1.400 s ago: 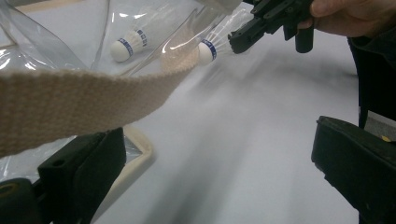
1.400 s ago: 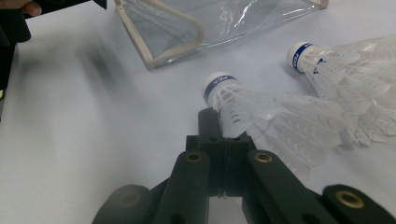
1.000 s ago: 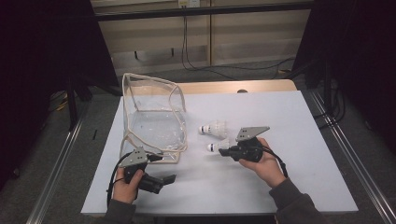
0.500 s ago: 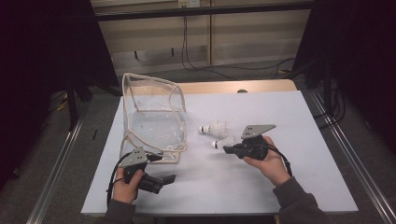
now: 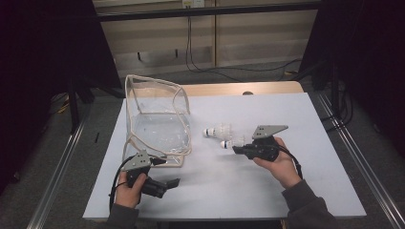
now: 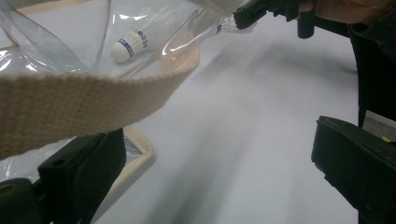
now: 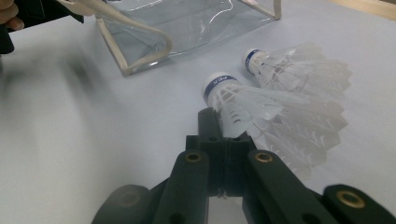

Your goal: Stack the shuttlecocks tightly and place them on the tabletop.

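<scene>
The right gripper (image 5: 239,150) is clamped on the nearer shuttlecock (image 7: 233,100); the other shuttlecock (image 5: 217,130) lies on the table (image 5: 286,191). Nothing is in the clear bag (image 5: 160,129) yet, so both remain to go in. The left gripper (image 5: 169,182) stands open by the bag's strap (image 6: 70,102).

- The left hand (image 5: 128,187) sits at the near left of the table, fingers wrapped round the left gripper (image 5: 165,184), forearm entering from the near edge.
- The left gripper lies low and roughly level, pointing right; in the left gripper view its two black jaws stand wide apart.
- The right hand (image 5: 282,164) is right of centre, its dark sleeve (image 5: 305,207) coming in from the near right.
- The right gripper (image 5: 237,150) points left, its grey plate on top; in the right gripper view its jaws are pressed together.
</scene>
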### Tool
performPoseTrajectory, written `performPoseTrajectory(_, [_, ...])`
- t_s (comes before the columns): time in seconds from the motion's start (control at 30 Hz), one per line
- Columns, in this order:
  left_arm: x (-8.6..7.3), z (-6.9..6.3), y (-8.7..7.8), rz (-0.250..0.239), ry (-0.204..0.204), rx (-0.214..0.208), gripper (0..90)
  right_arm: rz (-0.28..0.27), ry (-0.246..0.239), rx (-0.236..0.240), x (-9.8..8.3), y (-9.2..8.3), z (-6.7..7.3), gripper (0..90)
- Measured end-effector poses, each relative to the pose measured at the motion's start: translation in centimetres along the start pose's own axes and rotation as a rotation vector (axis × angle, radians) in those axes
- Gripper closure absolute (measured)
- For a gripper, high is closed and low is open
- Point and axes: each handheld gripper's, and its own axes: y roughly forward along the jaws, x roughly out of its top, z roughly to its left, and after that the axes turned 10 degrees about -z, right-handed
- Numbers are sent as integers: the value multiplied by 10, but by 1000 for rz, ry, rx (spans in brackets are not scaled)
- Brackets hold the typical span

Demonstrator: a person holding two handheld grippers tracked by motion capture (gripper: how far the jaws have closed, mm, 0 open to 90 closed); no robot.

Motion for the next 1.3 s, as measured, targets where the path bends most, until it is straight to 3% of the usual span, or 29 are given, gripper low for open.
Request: performPoseTrajectory(1.3, [0, 0, 0, 0, -1, 0, 32, -20, 25, -71, -2, -17, -19, 899])
